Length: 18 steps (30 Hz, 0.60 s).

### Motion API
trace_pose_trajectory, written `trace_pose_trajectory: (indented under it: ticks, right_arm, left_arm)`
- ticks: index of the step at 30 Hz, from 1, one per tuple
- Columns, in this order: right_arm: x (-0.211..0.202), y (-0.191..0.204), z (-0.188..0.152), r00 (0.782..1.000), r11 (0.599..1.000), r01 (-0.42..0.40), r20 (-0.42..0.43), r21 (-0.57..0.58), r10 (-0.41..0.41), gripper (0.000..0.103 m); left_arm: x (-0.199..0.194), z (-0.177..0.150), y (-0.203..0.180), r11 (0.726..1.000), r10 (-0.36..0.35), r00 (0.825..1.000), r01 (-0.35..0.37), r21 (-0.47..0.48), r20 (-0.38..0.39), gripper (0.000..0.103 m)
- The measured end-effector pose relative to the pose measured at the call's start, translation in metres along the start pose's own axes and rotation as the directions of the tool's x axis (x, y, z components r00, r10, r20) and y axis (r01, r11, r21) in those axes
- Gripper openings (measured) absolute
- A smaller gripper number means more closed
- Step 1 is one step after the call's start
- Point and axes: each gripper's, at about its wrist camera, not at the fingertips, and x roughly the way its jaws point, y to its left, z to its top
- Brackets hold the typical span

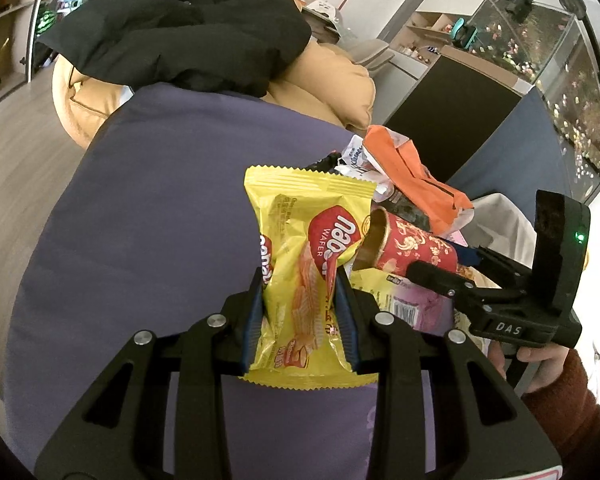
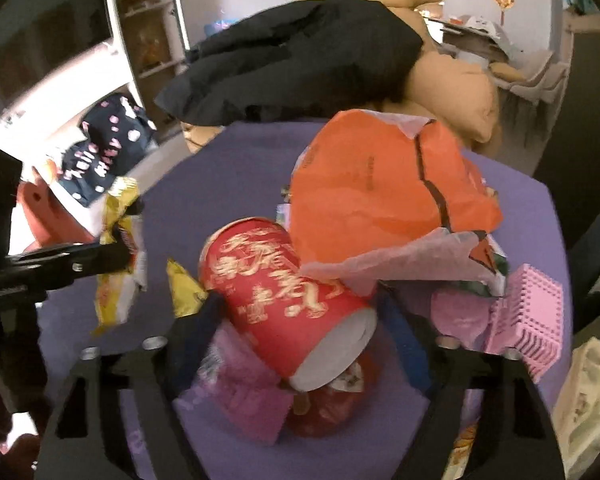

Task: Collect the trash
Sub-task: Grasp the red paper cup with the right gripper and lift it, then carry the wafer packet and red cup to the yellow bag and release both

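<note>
My left gripper [image 1: 300,284] is shut on a yellow wafer wrapper [image 1: 304,264], held above the purple surface [image 1: 160,220]; the wrapper also shows in the right wrist view [image 2: 116,264]. A pile of trash lies to its right: a red paper cup [image 1: 412,248] on its side, an orange wrapper [image 1: 416,176] and a pink packet [image 1: 424,308]. My right gripper [image 2: 300,308] has its jaws open around the red paper cup [image 2: 284,280], with the orange wrapper [image 2: 384,200] just beyond. From the left wrist view the right gripper [image 1: 432,276] reaches into the pile.
A black jacket [image 1: 188,24] lies over tan cushions [image 1: 332,80] at the back. A pink comb-like item [image 2: 532,316] and a pink packet [image 2: 240,388] lie by the cup. A glass tank [image 1: 560,80] and dark cabinet [image 1: 448,120] stand at the right.
</note>
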Motion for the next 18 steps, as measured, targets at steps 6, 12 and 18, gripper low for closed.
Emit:
trace_pose_trajectory:
  ticks: [6,12,18]
  right_arm:
    - [-0.044,0.001,-0.012,0.998,1.0,-0.006,0.068,0.006,0.005,0.055]
    - [-0.096,-0.007,-0.017,0.988,0.999,0.053,0.143,0.012,-0.054,0.055]
    - [-0.149,-0.021,-0.024,0.967,0.99,0.14,0.214,0.016,-0.14,0.055]
  left_arm:
    - [-0.001,0.0,-0.008,1.0,-0.021,1.0,0.021,0.011,-0.001,0.031]
    - [-0.01,0.009,-0.036,0.997,-0.039,0.999,0.037,0.065,0.025,0.031]
    - [-0.021,0.019,-0.08,0.987,-0.045,0.997,0.034,0.157,0.066,0.031]
